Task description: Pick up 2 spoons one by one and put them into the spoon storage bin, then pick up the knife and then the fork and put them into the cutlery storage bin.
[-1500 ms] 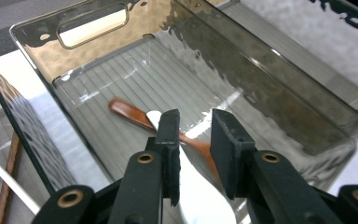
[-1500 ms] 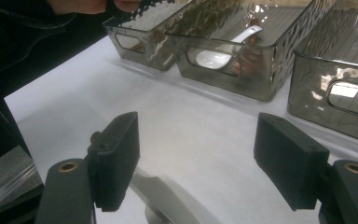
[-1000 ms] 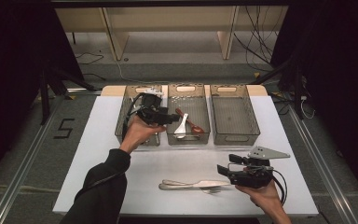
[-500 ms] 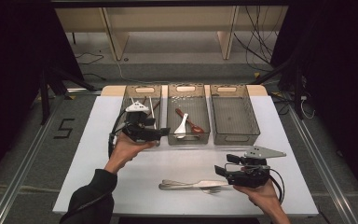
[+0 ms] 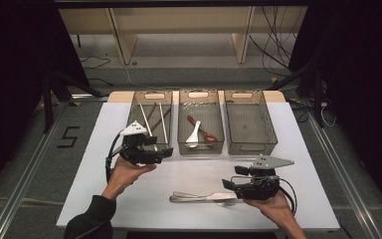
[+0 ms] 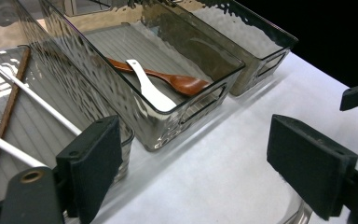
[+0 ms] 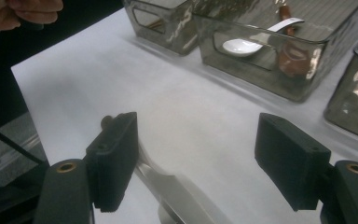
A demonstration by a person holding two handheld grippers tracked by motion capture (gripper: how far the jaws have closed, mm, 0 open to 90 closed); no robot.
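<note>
Sorting cutlery: the left gripper, its empty jaws just opened wide, hangs beside the smoked-plastic left bin; the right gripper, agape, straddles the silver metal utensils, needing to close next

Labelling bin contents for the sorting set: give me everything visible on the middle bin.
The middle bin is a smoky, see-through plastic tray, rectangular, with a rippled wall, a ribbed floor and a cut-out handle slot at each short end. It stands upright on the white table, between two like bins, close beside them. Inside lie a white spoon and a brown wooden spoon, crossed, the white one on top in the left gripper view. Neither gripper touches it.
</note>
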